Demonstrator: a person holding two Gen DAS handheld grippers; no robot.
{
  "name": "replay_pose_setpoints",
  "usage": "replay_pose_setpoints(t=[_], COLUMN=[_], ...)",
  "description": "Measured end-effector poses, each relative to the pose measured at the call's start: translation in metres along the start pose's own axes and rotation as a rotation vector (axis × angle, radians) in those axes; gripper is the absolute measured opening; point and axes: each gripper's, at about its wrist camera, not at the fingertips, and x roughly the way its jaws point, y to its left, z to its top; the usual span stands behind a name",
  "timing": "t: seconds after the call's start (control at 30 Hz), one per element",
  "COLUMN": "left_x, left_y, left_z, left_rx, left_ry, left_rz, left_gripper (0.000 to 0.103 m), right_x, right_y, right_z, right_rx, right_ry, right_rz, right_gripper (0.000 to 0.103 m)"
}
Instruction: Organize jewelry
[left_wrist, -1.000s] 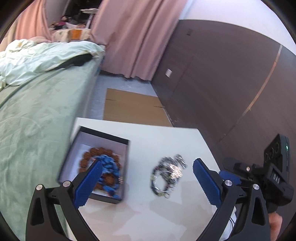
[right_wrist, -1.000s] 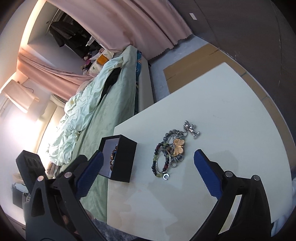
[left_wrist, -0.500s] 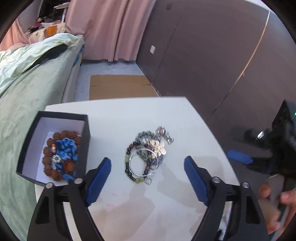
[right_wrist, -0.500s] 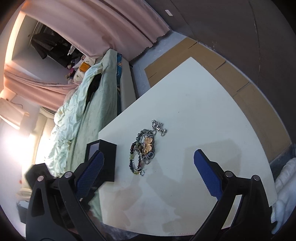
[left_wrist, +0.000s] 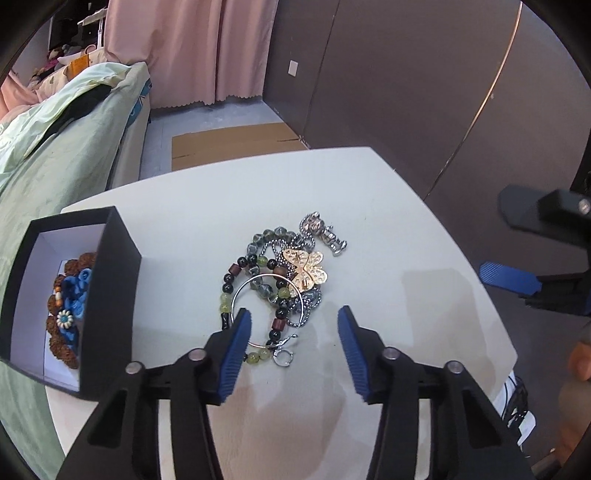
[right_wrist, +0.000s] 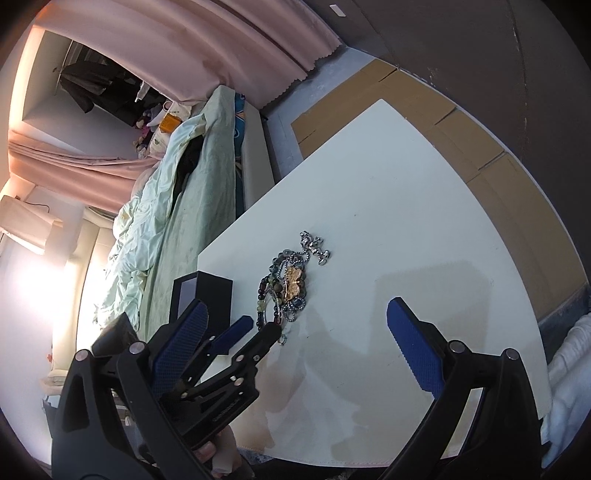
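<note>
A tangled pile of jewelry (left_wrist: 284, 280) lies mid-table: beaded bracelets, a silver hoop, a chain, a gold butterfly piece (left_wrist: 306, 267) and a silver charm (left_wrist: 330, 236). The pile also shows in the right wrist view (right_wrist: 286, 284). My left gripper (left_wrist: 293, 332) is open, its fingers straddling the near end of the pile just above the table. A black box (left_wrist: 110, 295) at the left holds brown and blue bead bracelets (left_wrist: 70, 306). My right gripper (right_wrist: 295, 339) is open and empty, held back from the pile at the table's right side.
The white table (left_wrist: 388, 221) stands beside a bed with green bedding (left_wrist: 55, 147). Cardboard (left_wrist: 229, 142) lies on the floor beyond the table. A dark wall panel (left_wrist: 406, 74) runs along the right.
My left gripper has swung from over the box to the jewelry pile and come down close to it, its jaws narrower. My right gripper has drawn back from the pile.
</note>
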Motion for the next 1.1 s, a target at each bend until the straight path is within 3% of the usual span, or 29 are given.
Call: replay_pose_setpoints(t=[0.2, 0.37, 0.47, 0.77, 0.9, 1.1], left_x=[0.018, 0.022, 0.013, -0.017, -0.033, -0.056], left_y=[-0.006, -0.005, -0.001, 0.016, 0.027, 0.038], left_z=[-0.001, -0.002, 0.001, 0.009, 0.011, 0.015], left_rx=[0.049, 0.053, 0.045, -0.015, -0.06, -0.094], left_ry=[0.025, 0.038, 0.015, -0.047, -0.08, -0.131], left_rz=[0.059, 0.072, 0.068, 0.034, 0.001, -0.028], left_gripper=[0.039, 0.012, 0.006, 0.003, 0.003, 0.003], right_x=[0.001, 0.005, 0.006, 0.017, 0.028, 0.045], right_y=[0.0, 0.002, 0.003, 0.007, 0.007, 0.01], right_z=[0.003, 0.003, 0.003, 0.0, -0.001, -0.002], right_rx=[-0.005, -0.014, -0.019, -0.035, -0.028, -0.032], right_ry=[0.006, 0.016, 0.019, 0.037, 0.067, 0.094], right_rz=[-0.004, -0.011, -0.014, -0.021, -0.012, -0.012], right_gripper=[0.097, 0.097, 0.097, 0.096, 0.08, 0.068])
